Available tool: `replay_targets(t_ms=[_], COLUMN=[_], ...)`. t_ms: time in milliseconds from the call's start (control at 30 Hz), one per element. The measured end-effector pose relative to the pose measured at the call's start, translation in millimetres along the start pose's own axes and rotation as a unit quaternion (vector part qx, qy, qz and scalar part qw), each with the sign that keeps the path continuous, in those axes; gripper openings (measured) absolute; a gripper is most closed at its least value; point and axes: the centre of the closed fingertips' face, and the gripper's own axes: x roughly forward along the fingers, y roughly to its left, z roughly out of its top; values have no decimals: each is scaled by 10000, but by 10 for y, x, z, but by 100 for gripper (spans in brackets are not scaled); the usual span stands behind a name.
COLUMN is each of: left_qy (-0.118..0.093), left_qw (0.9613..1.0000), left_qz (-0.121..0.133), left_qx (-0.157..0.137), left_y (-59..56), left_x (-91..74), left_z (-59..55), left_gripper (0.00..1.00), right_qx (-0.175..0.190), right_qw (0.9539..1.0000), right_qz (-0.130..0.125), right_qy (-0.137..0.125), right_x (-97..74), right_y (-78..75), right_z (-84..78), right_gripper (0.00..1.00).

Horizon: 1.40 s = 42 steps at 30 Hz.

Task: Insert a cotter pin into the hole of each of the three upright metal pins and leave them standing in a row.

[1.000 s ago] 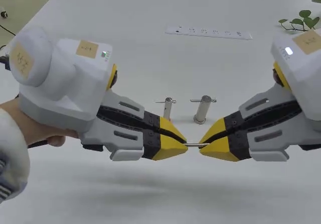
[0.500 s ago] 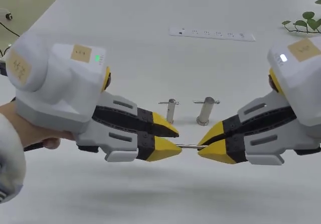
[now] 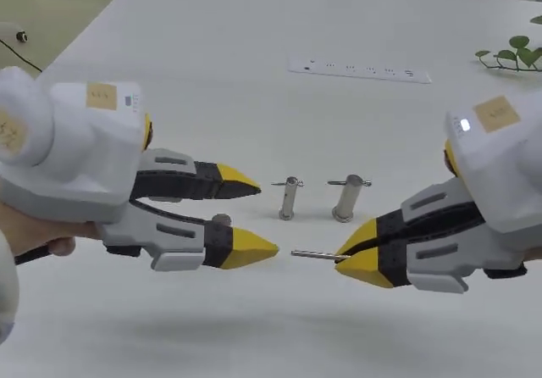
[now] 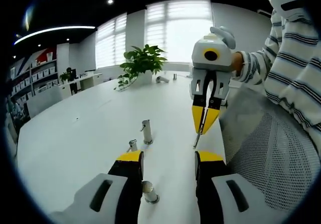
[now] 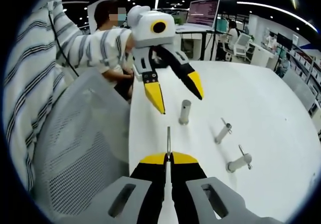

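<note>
Three short upright metal pins stand in a row on the white table. Two of them [image 3: 290, 197] [image 3: 347, 195] have a cotter pin through the top. The third pin [image 3: 222, 219] [image 5: 185, 111] is bare and stands between the jaws of my left gripper [image 3: 254, 217] [image 4: 170, 156], which is open and holds nothing. My right gripper [image 3: 343, 259] [image 5: 169, 157] is shut on a thin cotter pin [image 3: 313, 254] [image 5: 168, 138]. The cotter pin points left toward the left gripper, with a gap between its tip and that gripper.
A white power strip [image 3: 360, 69] lies at the far middle of the table [image 3: 254, 81]. A leafy plant [image 3: 512, 52] stands at the far right corner. A mesh chair back [image 5: 80, 153] and the person's striped sleeve [image 4: 291, 73] are beside the table edge.
My left gripper has opened, let go of the cotter pin's end and drawn back to the left. The right gripper still holds the cotter pin. The head camera has shifted slightly.
</note>
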Motion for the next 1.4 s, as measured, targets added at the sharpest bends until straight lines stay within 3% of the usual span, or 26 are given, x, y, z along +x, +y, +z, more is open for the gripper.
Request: replay_targets(t_ms=[433, 867, 1000, 1400], left_qy=[156, 585, 673, 593], left_qw=[9985, 9962, 9959, 9964], left_qz=[435, 463, 444, 476], left_qx=[-284, -446, -416, -376], left_y=[123, 155, 198, 241], left_x=[-157, -19, 54, 181], left_z=[-316, -740, -798, -795], left_gripper=[47, 44, 42, 34], right_qx=[190, 382, 451, 466], right_qw=[9996, 9984, 9979, 9976], right_qz=[-204, -388, -449, -511], right_qy=[82, 132, 72, 8], right_x=[66, 152, 176, 255], right_y=[-47, -143, -182, -185], right_z=[-74, -119, -96, -35], right_gripper=[3, 3, 3, 3])
